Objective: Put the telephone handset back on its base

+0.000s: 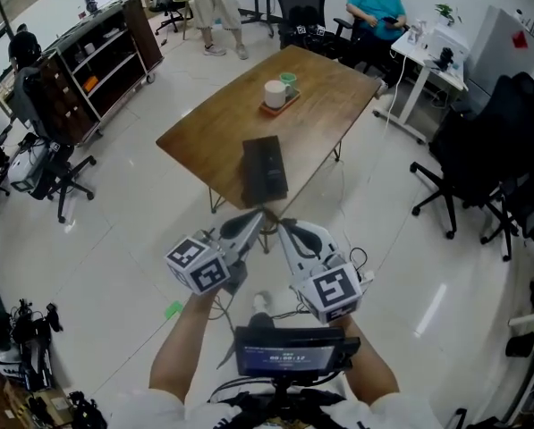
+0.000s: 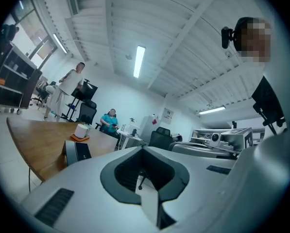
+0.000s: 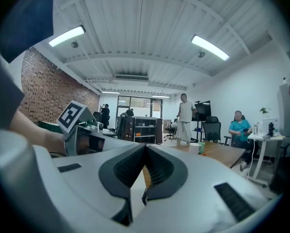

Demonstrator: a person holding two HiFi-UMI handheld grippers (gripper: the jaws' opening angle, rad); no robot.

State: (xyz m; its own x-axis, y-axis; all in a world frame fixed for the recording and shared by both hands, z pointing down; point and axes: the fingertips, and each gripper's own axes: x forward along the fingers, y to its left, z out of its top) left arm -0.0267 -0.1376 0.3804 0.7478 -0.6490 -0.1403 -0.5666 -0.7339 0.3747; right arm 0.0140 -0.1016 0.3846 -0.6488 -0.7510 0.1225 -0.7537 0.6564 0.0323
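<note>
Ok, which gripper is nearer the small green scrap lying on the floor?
Left. The left gripper hangs just right of the green scrap in the head view; the right gripper sits beyond it, farther right. Both tongs are shut and empty.
</note>
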